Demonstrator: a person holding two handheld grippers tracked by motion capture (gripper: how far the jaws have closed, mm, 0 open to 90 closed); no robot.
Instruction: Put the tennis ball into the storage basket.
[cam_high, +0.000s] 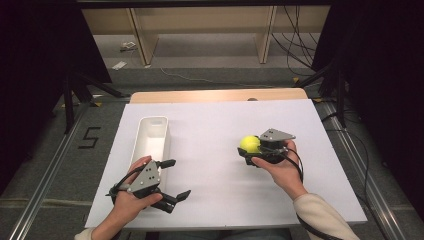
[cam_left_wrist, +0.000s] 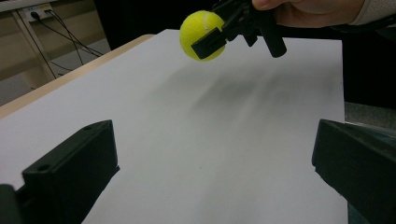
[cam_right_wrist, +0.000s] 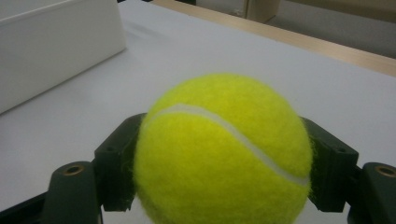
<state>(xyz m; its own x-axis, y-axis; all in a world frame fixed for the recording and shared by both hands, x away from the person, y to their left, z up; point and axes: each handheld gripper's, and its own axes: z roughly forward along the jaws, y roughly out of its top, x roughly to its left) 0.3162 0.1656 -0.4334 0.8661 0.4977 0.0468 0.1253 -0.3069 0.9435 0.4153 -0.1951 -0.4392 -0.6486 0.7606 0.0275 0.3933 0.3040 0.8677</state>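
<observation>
Tennis ball (cam_right_wrist: 223, 151) in right tongs (cam_high: 251, 148) — white tabletop (cam_high: 210, 150).

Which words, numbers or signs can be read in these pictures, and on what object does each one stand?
"5": a black mark on the grey floor, left of the table.
No print can be read on the tennis ball; its white seam is its one mark.
The white tray bears no text, nor do the right gripper and the left gripper.
</observation>
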